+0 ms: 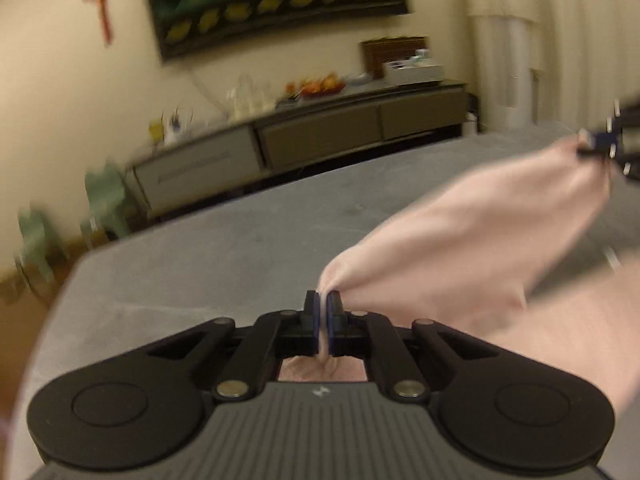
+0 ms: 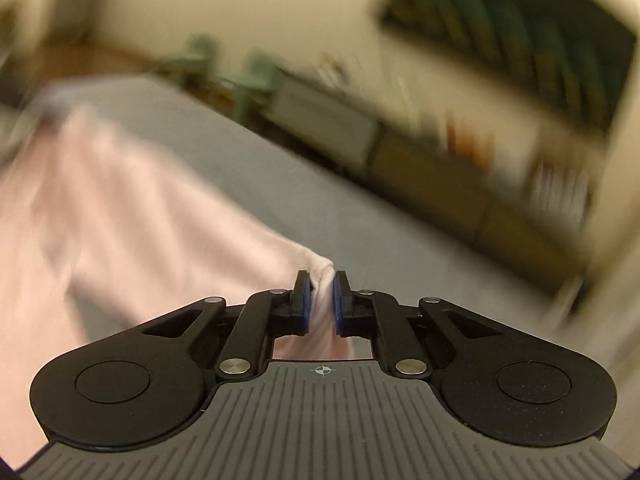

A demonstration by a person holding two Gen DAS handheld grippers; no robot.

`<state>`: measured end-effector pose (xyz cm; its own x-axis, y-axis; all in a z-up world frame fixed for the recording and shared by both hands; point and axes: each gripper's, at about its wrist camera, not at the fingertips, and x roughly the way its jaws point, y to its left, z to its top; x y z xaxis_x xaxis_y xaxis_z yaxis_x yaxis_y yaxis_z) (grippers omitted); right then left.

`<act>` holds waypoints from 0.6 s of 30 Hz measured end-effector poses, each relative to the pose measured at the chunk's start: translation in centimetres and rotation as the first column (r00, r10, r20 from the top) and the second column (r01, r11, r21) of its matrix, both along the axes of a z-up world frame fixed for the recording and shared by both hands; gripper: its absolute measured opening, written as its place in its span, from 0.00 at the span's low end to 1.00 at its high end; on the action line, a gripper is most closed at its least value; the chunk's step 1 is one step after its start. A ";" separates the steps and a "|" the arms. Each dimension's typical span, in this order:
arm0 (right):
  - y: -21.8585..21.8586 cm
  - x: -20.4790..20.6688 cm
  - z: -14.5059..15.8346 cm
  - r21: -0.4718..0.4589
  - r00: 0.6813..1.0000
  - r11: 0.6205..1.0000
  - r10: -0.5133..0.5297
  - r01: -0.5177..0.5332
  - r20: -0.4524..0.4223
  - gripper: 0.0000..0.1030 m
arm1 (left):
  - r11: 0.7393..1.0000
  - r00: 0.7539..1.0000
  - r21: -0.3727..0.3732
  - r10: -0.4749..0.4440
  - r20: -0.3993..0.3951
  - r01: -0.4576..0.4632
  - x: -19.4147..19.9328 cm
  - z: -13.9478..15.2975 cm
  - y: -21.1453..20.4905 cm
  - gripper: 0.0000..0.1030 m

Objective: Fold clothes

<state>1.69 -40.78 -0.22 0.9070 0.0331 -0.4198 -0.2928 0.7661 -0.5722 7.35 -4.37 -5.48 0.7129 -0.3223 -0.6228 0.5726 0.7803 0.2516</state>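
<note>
While both grippers pinch it, the pink garment (image 1: 472, 216) hangs stretched above the grey bed (image 1: 224, 248).
Left gripper (image 1: 322, 300) and right gripper (image 2: 321, 280) each clamp one corner.

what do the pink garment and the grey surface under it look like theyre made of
Pink garment: looks like a soft, matte knit, perhaps cotton; it bunches into soft folds where the left gripper and right gripper pinch it. Motion blur hides any weave.
Grey surface: seems to be a matte, felt-like or woven cloth cover, faintly mottled, without shine.

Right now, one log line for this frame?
left gripper: shut on pink cloth | right gripper: shut on pink cloth | cloth: stretched between both, above grey bed | views: blurred
</note>
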 end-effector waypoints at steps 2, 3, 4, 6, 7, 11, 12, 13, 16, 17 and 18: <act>1.3 -5.5 -1.4 -0.163 0.998 0.985 0.058 -0.056 0.011 0.12 | 0.997 0.999 0.058 -0.040 -0.020 0.041 -2.8 -0.9 0.9 0.14; 1.3 -7.8 -2.2 -0.172 0.999 0.984 0.042 -0.045 -0.023 0.19 | 0.996 0.999 0.077 -0.042 -0.026 0.044 -3.7 -1.5 1.3 0.14; 1.0 -9.7 -3.1 -0.148 0.997 0.989 0.005 -0.015 -0.073 0.25 | 0.999 0.998 0.037 -0.017 -0.060 0.020 -3.5 -1.4 2.1 0.14; -0.4 -11.6 -3.6 -0.065 0.970 0.993 -0.111 0.099 -0.215 0.25 | 0.999 0.991 -0.039 0.028 -0.129 -0.033 -3.0 -1.1 3.8 0.19; -1.1 -12.0 -3.2 -0.014 0.953 0.986 -0.167 0.169 -0.251 0.31 | 0.995 0.985 -0.076 0.048 -0.165 -0.061 -2.7 -1.0 4.7 0.18; -4.2 -11.7 0.8 0.411 0.918 0.829 -0.284 0.380 -0.277 0.52 | 0.936 0.940 -0.298 0.084 -0.330 -0.188 -0.9 0.4 7.0 0.37; -5.1 -11.6 1.4 0.540 0.907 0.733 -0.284 0.414 -0.310 0.58 | 0.904 0.923 -0.362 0.081 -0.377 -0.227 -0.3 0.8 7.2 0.46; -5.8 -11.3 1.0 0.644 0.896 0.626 -0.263 0.441 -0.358 0.65 | 0.869 0.903 -0.418 0.073 -0.423 -0.266 0.3 1.2 7.3 0.50; -7.2 -9.9 -1.1 0.799 0.859 0.315 -0.174 0.512 -0.481 0.68 | 0.781 0.834 -0.506 0.034 -0.551 -0.366 2.2 0.9 7.0 0.66; -7.2 -9.4 -2.0 0.801 0.842 0.261 -0.173 0.539 -0.511 0.68 | 0.758 0.808 -0.517 0.021 -0.589 -0.397 2.9 0.6 6.6 0.69; -7.1 -8.9 -2.5 0.788 0.829 0.256 -0.194 0.559 -0.525 0.69 | 0.749 0.792 -0.515 0.023 -0.610 -0.418 3.6 0.3 6.0 0.69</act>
